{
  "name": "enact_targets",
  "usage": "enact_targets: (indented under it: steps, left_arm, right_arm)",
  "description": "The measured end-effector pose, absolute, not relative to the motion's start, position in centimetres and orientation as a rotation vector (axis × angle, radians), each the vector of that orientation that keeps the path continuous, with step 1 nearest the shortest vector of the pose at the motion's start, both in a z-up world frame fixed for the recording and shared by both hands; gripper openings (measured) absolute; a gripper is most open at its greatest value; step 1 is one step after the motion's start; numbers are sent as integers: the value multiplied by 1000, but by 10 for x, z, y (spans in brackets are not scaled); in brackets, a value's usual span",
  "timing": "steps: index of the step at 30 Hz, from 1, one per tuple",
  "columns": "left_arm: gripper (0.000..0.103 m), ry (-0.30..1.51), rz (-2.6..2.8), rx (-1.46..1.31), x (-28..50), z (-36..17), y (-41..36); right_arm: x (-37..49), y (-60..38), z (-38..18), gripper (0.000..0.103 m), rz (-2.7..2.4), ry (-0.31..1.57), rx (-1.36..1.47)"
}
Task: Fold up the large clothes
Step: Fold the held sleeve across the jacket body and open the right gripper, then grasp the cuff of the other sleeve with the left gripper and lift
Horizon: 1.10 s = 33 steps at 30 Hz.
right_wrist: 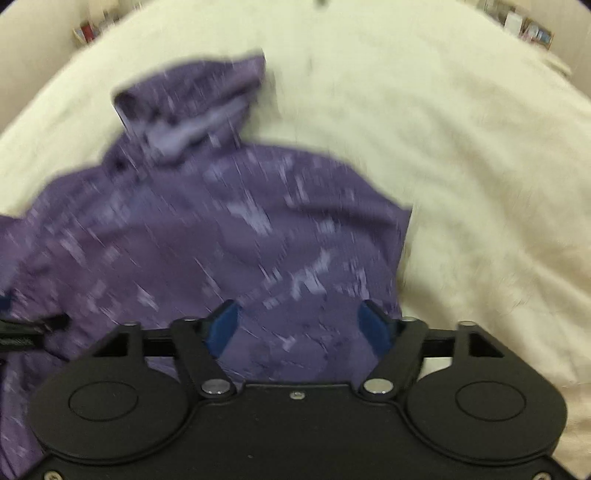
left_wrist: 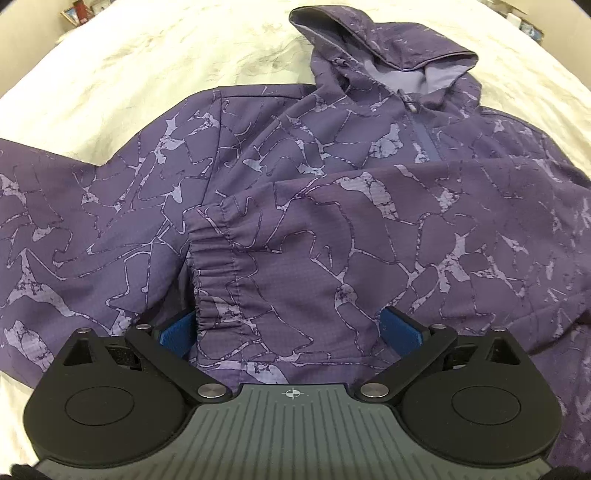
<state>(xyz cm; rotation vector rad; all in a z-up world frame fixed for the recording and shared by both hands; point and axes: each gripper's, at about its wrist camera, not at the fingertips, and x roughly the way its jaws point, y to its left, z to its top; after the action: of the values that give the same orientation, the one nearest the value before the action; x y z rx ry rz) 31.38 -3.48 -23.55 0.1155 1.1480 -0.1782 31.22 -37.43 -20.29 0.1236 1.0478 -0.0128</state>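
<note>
A purple hooded jacket (left_wrist: 295, 155) with a pale crackle print lies front up on a cream bedspread (left_wrist: 147, 59). Its hood (left_wrist: 388, 48) points away from me. One sleeve is folded across the chest, and its gathered cuff (left_wrist: 214, 266) lies near the middle. The other sleeve (left_wrist: 55, 221) stretches out to the left. My left gripper (left_wrist: 288, 328) stands open right over the folded sleeve, with the cuff end between its blue pads (left_wrist: 400, 330). In the blurred right wrist view, my right gripper (right_wrist: 299, 325) is open above the jacket (right_wrist: 221, 229) near its right side edge.
The bedspread (right_wrist: 461, 184) spreads wide to the right of the jacket and beyond the hood (right_wrist: 192, 110). Small cluttered items (left_wrist: 77, 14) sit past the bed's far left corner, and more items (right_wrist: 532, 29) sit past the far right corner.
</note>
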Motion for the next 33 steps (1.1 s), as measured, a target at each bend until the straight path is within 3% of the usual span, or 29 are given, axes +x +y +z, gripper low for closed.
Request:
enact_targets:
  steps: [3,8,17,33]
  left_arm:
    - [100,1130,-201,48,306,-223,-23]
    - [101,1062,-219,-7,279,-193,8]
    - [101,1063,-56,-112,240,-173,117]
    - [101,1005,268,-306,296,-173,310]
  right_arm:
    - [298,-363,-177,103,-5,966,138]
    - [283,-336,-155,102,14,922,162]
    - [255,-267,-165,102,110,1000,197]
    - [251,-170,-143,102,192,996,199]
